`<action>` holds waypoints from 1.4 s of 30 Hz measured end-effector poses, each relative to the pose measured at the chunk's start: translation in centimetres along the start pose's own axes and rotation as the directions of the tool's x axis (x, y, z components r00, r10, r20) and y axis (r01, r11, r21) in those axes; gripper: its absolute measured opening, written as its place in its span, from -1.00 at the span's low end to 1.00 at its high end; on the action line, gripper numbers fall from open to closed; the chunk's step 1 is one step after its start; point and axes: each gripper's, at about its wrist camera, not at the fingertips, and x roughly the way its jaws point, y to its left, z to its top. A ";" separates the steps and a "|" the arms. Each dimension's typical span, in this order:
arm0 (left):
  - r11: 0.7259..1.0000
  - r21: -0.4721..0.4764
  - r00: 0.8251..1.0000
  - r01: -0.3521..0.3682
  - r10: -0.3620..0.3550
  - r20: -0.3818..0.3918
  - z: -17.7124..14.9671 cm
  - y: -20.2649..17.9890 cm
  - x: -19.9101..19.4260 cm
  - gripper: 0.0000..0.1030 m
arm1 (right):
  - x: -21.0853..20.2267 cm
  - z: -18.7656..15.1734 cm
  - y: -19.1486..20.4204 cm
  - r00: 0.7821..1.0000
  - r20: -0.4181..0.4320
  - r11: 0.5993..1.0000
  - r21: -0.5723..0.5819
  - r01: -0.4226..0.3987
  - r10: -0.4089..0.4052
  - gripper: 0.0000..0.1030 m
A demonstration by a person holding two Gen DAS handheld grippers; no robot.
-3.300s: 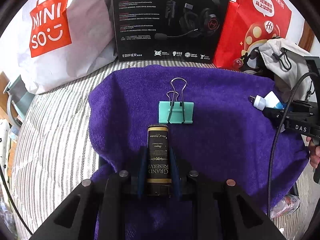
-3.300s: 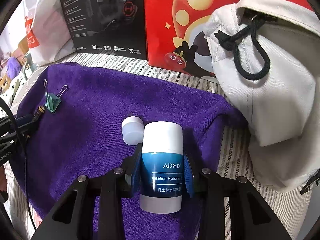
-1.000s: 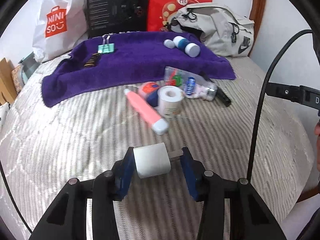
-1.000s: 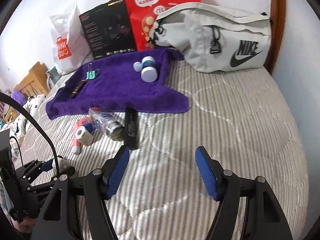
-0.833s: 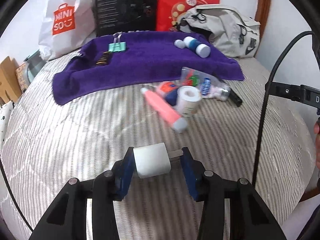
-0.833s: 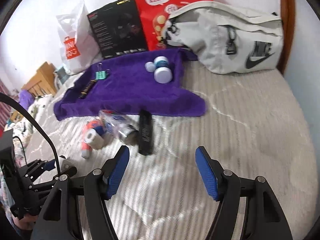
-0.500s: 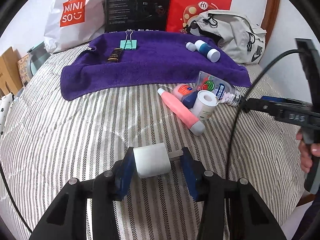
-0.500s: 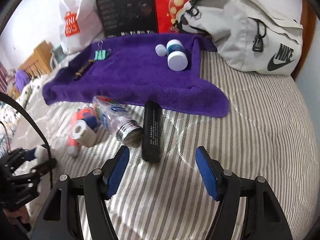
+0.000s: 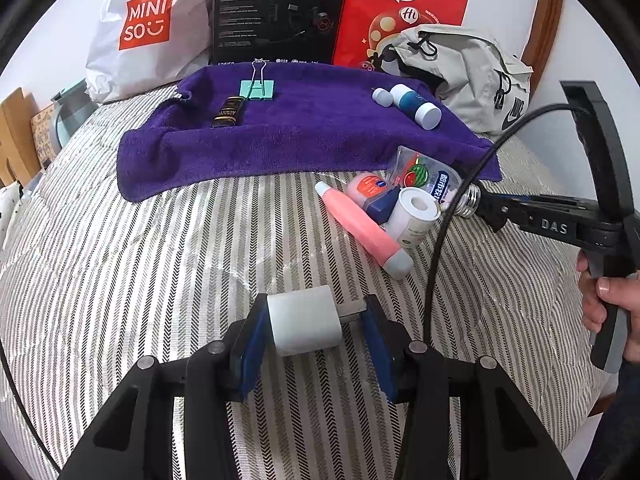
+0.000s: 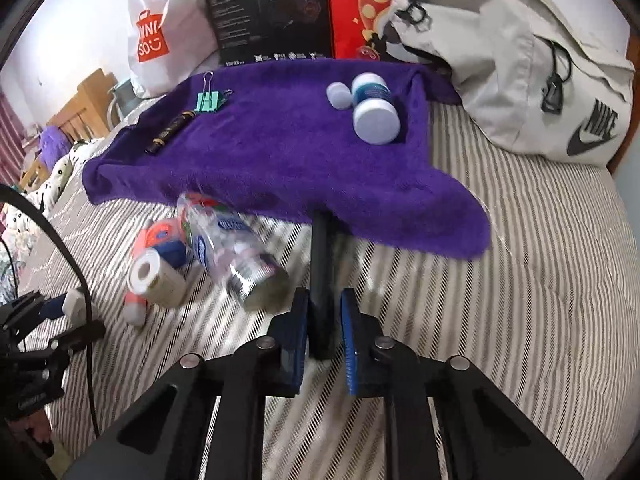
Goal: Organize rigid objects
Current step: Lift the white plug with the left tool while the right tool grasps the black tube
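Observation:
My left gripper (image 9: 316, 330) is shut on a white plug adapter (image 9: 303, 320), held above the striped bed. My right gripper (image 10: 324, 334) has closed on a long black bar-shaped object (image 10: 322, 264) lying at the front edge of the purple towel (image 10: 288, 160). On the towel rest a teal binder clip (image 9: 258, 89), a dark gold-lettered tube (image 9: 228, 111), a blue and white bottle (image 9: 416, 106) and a small white cap (image 9: 383, 96). In front of the towel lie a pink tube (image 9: 366, 230), a white roll (image 9: 414, 216), an orange and blue item (image 9: 374, 194) and a clear bottle (image 10: 232, 248).
A white shopping bag (image 9: 140, 32), a black headset box (image 9: 280, 12) and a red bag (image 9: 400, 12) lean at the back. A grey sling bag (image 10: 520, 64) lies at the right. A cable (image 9: 452, 216) crosses the left wrist view. A hand (image 9: 608, 304) grips the right tool's handle.
The right gripper moved forward and down to the black bar and closed on it; it was wide open half a second ago. The left gripper keeps the white adapter and has come nearer the pile.

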 end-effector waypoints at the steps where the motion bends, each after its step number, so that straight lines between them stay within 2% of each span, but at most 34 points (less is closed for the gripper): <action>1: 1.000 -0.001 1.000 0.001 -0.001 0.000 0.0 0.0 0.0 -0.14 | -0.2 -0.2 -0.3 1.000 -0.002 1.000 0.005 0.000 0.000 -0.70; 5: 1.000 0.004 1.000 -0.004 0.003 0.003 0.0 -0.1 0.0 -0.14 | -0.3 -0.5 -0.9 0.999 0.002 0.999 0.034 -0.032 0.032 -0.70; 14: 1.000 0.001 1.000 0.004 -0.004 0.002 0.3 0.1 0.2 -0.14 | 1.2 1.3 -0.2 0.999 0.025 0.999 0.029 -0.036 0.035 -0.71; 19: 1.000 -0.006 1.000 0.021 -0.021 0.010 0.4 0.4 0.1 -0.15 | 0.4 0.6 -0.8 0.996 0.029 0.996 0.043 -0.080 0.079 -0.77; 25: 1.000 -0.006 1.000 0.021 -0.021 0.014 1.1 0.9 0.1 -0.15 | -1.4 -0.6 -1.7 0.998 0.034 0.998 0.031 -0.059 0.058 -0.77; 32: 1.000 -0.010 0.999 0.029 -0.029 0.038 3.1 1.7 -0.5 -0.15 | -2.9 -0.5 -2.0 0.998 0.037 0.998 0.004 -0.055 0.055 -0.77; 42: 1.000 -0.008 0.998 0.021 -0.020 0.063 6.9 2.6 -1.1 -0.16 | -4.0 2.1 -1.3 0.993 0.065 0.995 -0.021 -0.096 0.097 -0.77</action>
